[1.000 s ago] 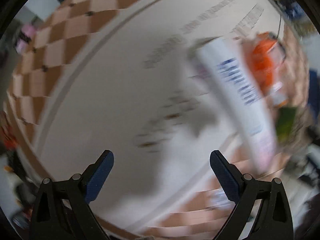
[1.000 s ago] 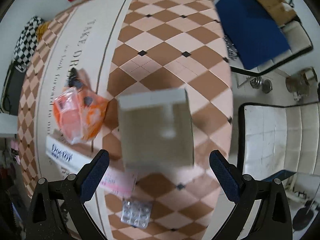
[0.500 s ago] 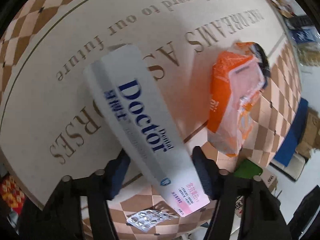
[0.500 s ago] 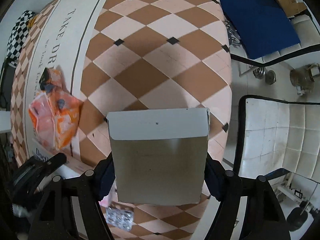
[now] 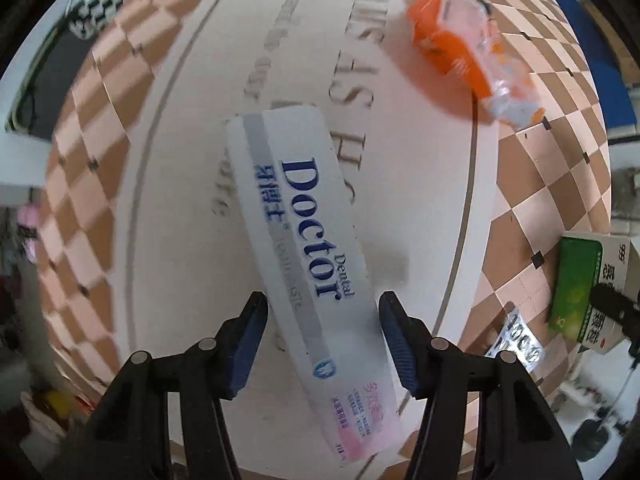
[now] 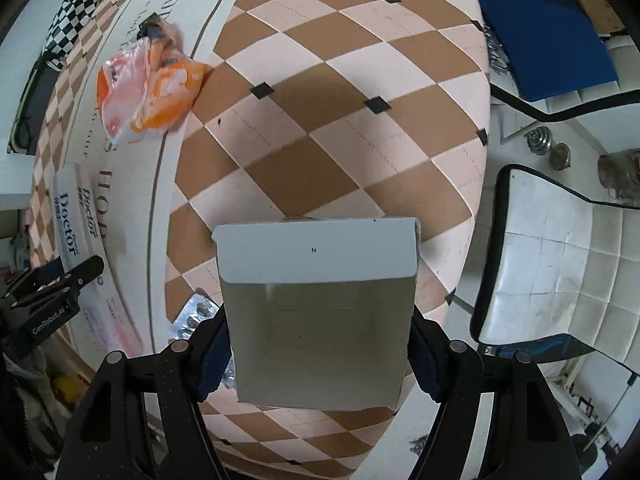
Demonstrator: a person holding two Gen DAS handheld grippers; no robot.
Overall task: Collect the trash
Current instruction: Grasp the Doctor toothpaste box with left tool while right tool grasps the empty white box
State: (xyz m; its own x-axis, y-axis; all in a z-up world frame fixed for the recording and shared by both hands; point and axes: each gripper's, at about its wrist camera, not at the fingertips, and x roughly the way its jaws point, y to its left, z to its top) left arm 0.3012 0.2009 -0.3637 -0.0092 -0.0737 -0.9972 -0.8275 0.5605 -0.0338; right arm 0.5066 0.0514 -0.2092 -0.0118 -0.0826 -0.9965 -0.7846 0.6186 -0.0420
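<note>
My left gripper [image 5: 322,340] is shut on a long white "Dental Doctor" toothpaste box [image 5: 308,248] and holds it above the table. My right gripper [image 6: 320,356] is shut on an open grey cardboard box [image 6: 318,300] with its flap up; in the left wrist view the same box shows as green and white [image 5: 580,292]. An orange plastic wrapper [image 5: 464,44] lies on the tablecloth; it also shows in the right wrist view [image 6: 144,92]. A silver blister pack [image 6: 192,316] lies near the table edge, seen too in the left wrist view [image 5: 520,344].
The table has a brown and cream checked cloth [image 6: 340,100] with a lettered cream band [image 5: 180,160]. A black and white checked bag [image 6: 76,8] sits at the far end. A white chair [image 6: 560,260] and a blue mat [image 6: 540,32] are beside the table.
Both grippers have closed from open: the left onto the toothpaste box, the right onto the cardboard box. Both boxes are now lifted off the table.
</note>
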